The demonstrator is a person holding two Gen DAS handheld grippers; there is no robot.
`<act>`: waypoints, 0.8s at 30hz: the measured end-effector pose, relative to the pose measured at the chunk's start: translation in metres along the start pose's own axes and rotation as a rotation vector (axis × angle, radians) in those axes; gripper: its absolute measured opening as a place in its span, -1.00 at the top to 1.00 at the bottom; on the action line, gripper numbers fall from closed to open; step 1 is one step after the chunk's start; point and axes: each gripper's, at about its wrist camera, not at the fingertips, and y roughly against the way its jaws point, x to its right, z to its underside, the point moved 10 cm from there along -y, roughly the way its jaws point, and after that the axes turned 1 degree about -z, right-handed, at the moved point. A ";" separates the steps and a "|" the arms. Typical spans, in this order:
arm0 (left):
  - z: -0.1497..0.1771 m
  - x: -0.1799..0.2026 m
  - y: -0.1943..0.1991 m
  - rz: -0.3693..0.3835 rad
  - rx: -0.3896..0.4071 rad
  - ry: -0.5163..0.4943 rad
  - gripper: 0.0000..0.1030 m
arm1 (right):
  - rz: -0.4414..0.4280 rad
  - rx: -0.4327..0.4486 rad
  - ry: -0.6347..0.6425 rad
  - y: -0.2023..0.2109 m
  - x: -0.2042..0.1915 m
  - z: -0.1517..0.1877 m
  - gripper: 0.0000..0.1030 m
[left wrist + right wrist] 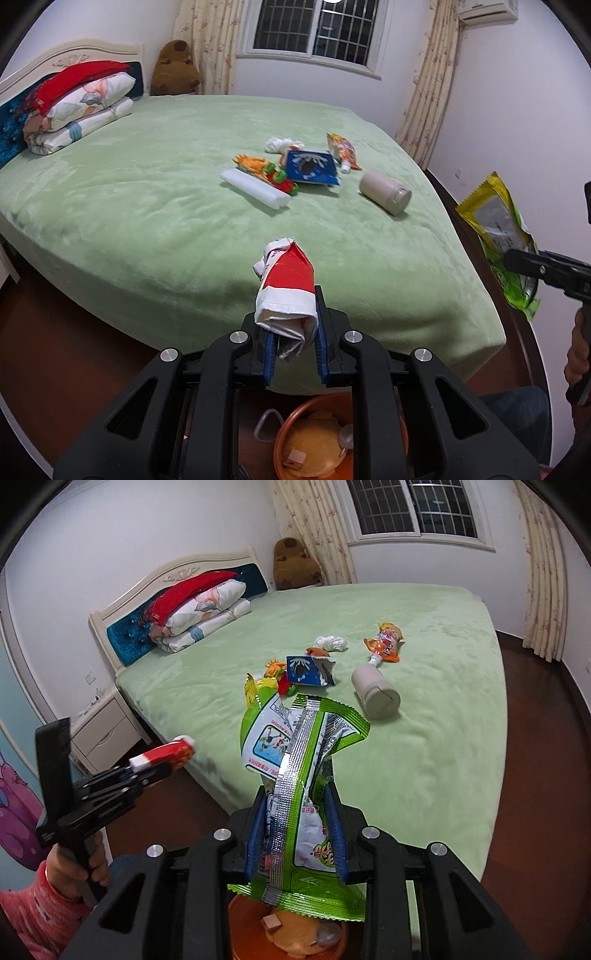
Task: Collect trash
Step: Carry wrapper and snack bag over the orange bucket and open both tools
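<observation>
You are carrying two items to the round orange plastic bin (240, 919) below: the left gripper (295, 350) is clamping a crumpled red-and-white wrapper (286, 284), the right gripper (297, 834) a green foil snack bag (299, 760). Next, position each above the bin, then release.

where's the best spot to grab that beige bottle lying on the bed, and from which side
Grip the beige bottle across its round body near the middle, coming down from above with the jaws straddling its width. It lies on its side on the green blanket, clear of the wrappers, so the curved flanks are open; the cap end looks narrower and likelier to slip.
</observation>
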 end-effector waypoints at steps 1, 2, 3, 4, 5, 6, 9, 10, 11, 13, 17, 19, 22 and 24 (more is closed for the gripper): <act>0.002 0.003 -0.001 0.004 -0.006 -0.005 0.69 | -0.001 0.001 0.000 0.002 0.000 0.005 0.41; 0.006 0.006 -0.001 0.009 -0.013 -0.010 0.69 | 0.001 0.000 0.004 0.003 -0.001 0.011 0.41; 0.010 0.012 -0.002 0.017 -0.025 -0.020 0.69 | -0.001 -0.009 0.006 0.003 -0.003 0.018 0.41; 0.014 0.015 -0.002 0.022 -0.034 -0.027 0.69 | -0.004 -0.017 0.007 0.003 -0.003 0.023 0.41; 0.019 0.019 -0.003 0.027 -0.044 -0.033 0.69 | -0.010 -0.032 0.006 0.001 -0.005 0.031 0.41; 0.025 0.023 -0.004 0.034 -0.058 -0.041 0.69 | -0.011 -0.041 0.005 0.001 -0.007 0.037 0.41; 0.045 0.033 -0.011 0.053 -0.105 -0.051 0.69 | -0.021 -0.076 -0.001 -0.004 -0.010 0.056 0.41; 0.053 0.036 -0.013 0.062 -0.125 -0.053 0.69 | -0.024 -0.093 -0.002 -0.006 -0.011 0.064 0.41; 0.059 0.038 -0.014 0.066 -0.140 -0.056 0.69 | -0.022 -0.106 -0.002 -0.008 -0.012 0.071 0.41; 0.077 0.042 -0.020 0.067 -0.181 -0.067 0.69 | -0.023 -0.129 -0.003 -0.011 -0.013 0.084 0.41; 0.109 0.049 -0.032 0.079 -0.265 -0.073 0.69 | -0.031 -0.190 -0.022 -0.021 -0.014 0.114 0.41; 0.127 0.052 -0.039 0.088 -0.316 -0.064 0.69 | -0.039 -0.219 -0.038 -0.026 -0.014 0.126 0.41; 0.146 0.055 -0.048 0.104 -0.375 -0.046 0.69 | -0.042 -0.265 -0.055 -0.037 -0.015 0.147 0.41; 0.161 0.059 -0.056 0.102 -0.415 -0.044 0.69 | -0.039 -0.305 -0.075 -0.046 -0.014 0.164 0.41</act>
